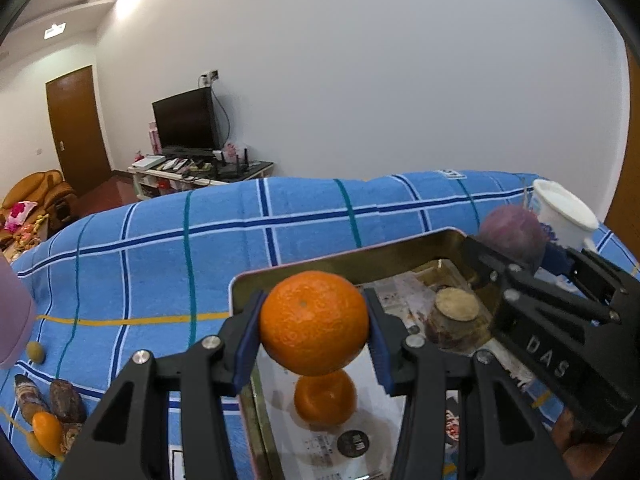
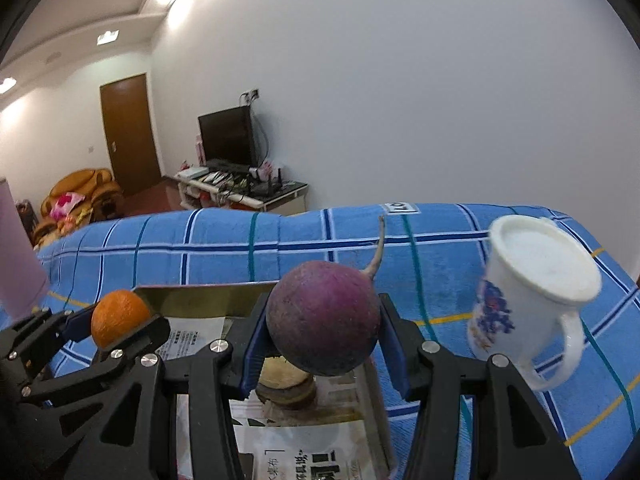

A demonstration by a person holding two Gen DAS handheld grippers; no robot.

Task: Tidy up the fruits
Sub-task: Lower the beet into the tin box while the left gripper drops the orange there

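My left gripper (image 1: 314, 326) is shut on an orange (image 1: 314, 322) and holds it above a shiny metal tray (image 1: 400, 260); its reflection shows below. My right gripper (image 2: 324, 338) is shut on a round purple radish (image 2: 323, 318) with a thin root tail, held over the same tray (image 2: 192, 300). A cut radish piece (image 1: 456, 316) lies in the tray, also in the right wrist view (image 2: 284, 384). The right gripper (image 1: 516, 258) with the radish (image 1: 512, 232) is at the right of the left wrist view. The left gripper (image 2: 108, 326) with the orange (image 2: 120, 316) is at the left of the right wrist view.
The tray stands on a blue checked cloth (image 1: 200, 248). A white mug (image 2: 536, 300) lies tilted to the right. A pink cup (image 1: 12, 320) is at the left. Another orange (image 1: 48, 432), brown dates (image 1: 64, 400) and a small green fruit (image 1: 36, 352) lie at lower left.
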